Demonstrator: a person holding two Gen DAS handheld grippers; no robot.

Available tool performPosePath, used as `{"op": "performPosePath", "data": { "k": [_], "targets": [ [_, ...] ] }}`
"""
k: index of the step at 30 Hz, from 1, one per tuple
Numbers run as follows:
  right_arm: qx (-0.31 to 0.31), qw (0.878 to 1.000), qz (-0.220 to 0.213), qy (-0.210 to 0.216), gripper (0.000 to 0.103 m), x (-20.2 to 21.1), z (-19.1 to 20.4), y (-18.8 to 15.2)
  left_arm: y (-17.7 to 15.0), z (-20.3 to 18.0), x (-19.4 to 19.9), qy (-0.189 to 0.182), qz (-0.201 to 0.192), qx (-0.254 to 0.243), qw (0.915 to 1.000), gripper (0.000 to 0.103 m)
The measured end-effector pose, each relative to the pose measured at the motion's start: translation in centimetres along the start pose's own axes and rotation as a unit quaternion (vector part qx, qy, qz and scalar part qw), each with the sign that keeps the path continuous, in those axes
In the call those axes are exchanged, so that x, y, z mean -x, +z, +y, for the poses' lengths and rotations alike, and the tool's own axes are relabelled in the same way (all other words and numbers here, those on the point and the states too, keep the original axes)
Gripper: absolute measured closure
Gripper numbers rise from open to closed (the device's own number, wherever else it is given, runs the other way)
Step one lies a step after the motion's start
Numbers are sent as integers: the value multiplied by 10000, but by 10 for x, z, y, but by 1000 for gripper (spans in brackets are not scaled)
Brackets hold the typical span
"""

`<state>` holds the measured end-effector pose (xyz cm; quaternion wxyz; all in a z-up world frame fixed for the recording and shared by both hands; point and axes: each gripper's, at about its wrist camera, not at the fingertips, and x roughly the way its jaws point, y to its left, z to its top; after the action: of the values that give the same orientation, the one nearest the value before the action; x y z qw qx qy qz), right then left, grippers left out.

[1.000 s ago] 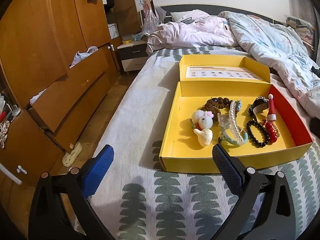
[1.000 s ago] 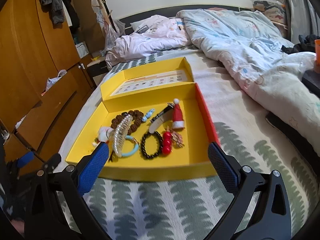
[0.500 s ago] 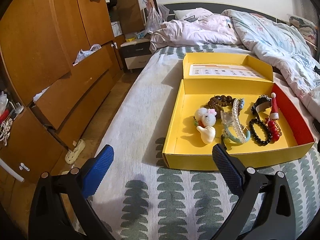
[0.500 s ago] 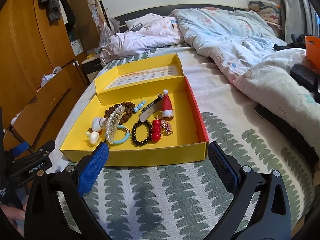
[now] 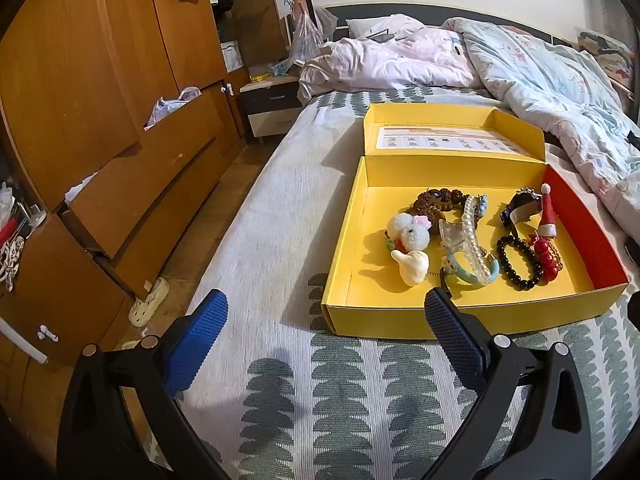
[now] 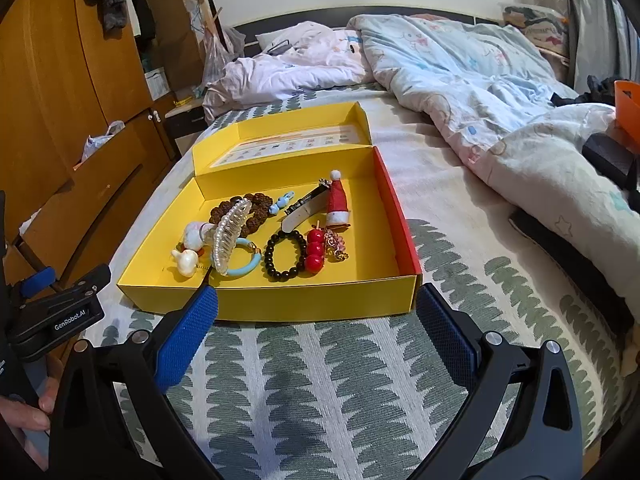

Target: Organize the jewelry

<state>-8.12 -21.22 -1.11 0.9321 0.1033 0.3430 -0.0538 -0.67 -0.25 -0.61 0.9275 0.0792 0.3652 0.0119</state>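
An open yellow box (image 5: 360, 216) (image 6: 168, 252) lies on the bed with jewelry inside: a black bead bracelet (image 5: 516, 260) (image 6: 282, 256), a pearl hair claw (image 5: 472, 240) (image 6: 230, 236), a brown bead bracelet (image 5: 436, 200) (image 6: 254, 210), red beads (image 5: 544, 256) (image 6: 315, 250), a Santa hat clip (image 5: 547, 212) (image 6: 338, 200), a watch (image 5: 520, 208) (image 6: 304, 210) and plush charms (image 5: 412, 236) (image 6: 192, 240). My left gripper (image 5: 326, 320) is open and empty, short of the box's near left corner. My right gripper (image 6: 318, 316) is open and empty before the box's front wall.
A wooden wardrobe with half-open drawers (image 5: 132, 176) stands left of the bed. A nightstand (image 5: 272, 108) is at the back left. Rumpled quilts (image 6: 480, 92) lie at the far and right side. The left gripper's body (image 6: 60, 308) shows at the right view's left edge.
Both grippers have pulled back from the box, so it sits farther away in both views. Both stay open and empty. The jewelry has not moved.
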Motion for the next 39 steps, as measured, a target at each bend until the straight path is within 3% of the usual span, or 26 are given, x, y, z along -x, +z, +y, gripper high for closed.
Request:
{"op": "performPosePath", "data": {
  "k": [28,39],
  "targets": [
    [158,9996,-61,-210,4,1,3,2,1,4,-5,-21,18,-3,10000,5],
    [264,9994,-241,-20,4,4,3,14,3,-2,-6,-147,-16,-46,9999,5]
  ]
}}
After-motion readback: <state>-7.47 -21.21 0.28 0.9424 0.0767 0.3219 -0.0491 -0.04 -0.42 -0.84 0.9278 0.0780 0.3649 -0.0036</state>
